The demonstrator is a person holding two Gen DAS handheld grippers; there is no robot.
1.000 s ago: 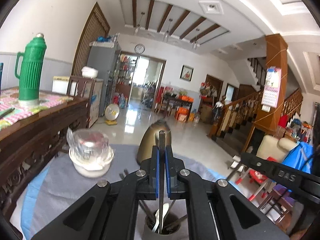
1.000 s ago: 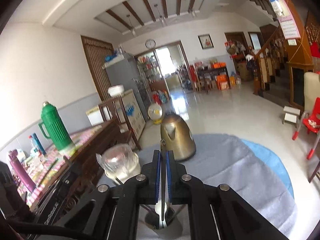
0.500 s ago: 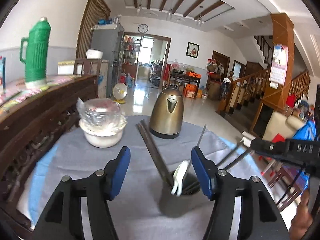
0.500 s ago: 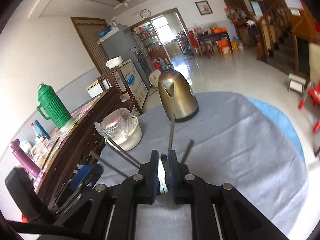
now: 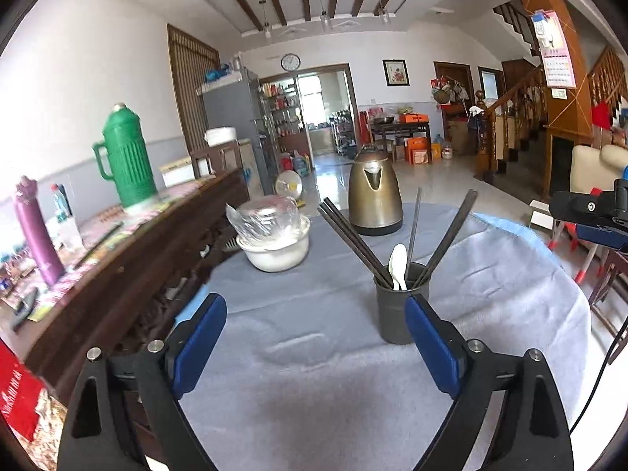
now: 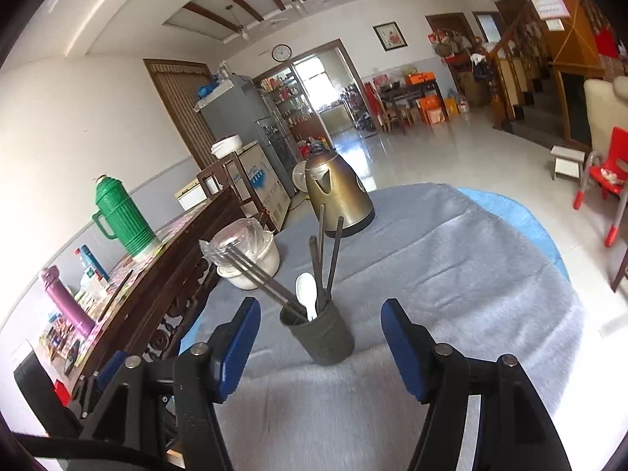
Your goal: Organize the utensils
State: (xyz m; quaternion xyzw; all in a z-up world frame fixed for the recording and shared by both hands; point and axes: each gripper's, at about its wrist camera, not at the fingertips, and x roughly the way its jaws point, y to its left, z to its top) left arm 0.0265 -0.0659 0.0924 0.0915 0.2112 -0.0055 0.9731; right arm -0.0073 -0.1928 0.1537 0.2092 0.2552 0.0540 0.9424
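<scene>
Nearest the cameras, the left gripper (image 5: 316, 335) and right gripper (image 6: 320, 343) have both just been spreading their jaws and now hang released, nothing between the pads. Just beyond them stands the dark utensil cup (image 5: 400, 308) on the grey tabletop (image 5: 298, 373), holding chopsticks (image 5: 353, 241) and a white spoon (image 5: 398, 265). Behind the cup: a kettle (image 5: 375, 190). Risk, I'd say: those chopsticks lean far out, so a careless pass beside the cup could clip them and tip it over.

dark chopsticks (image 5: 443, 235) and white spoon (image 5: 399, 265) upright in grey cup (image 5: 396, 320)
</scene>
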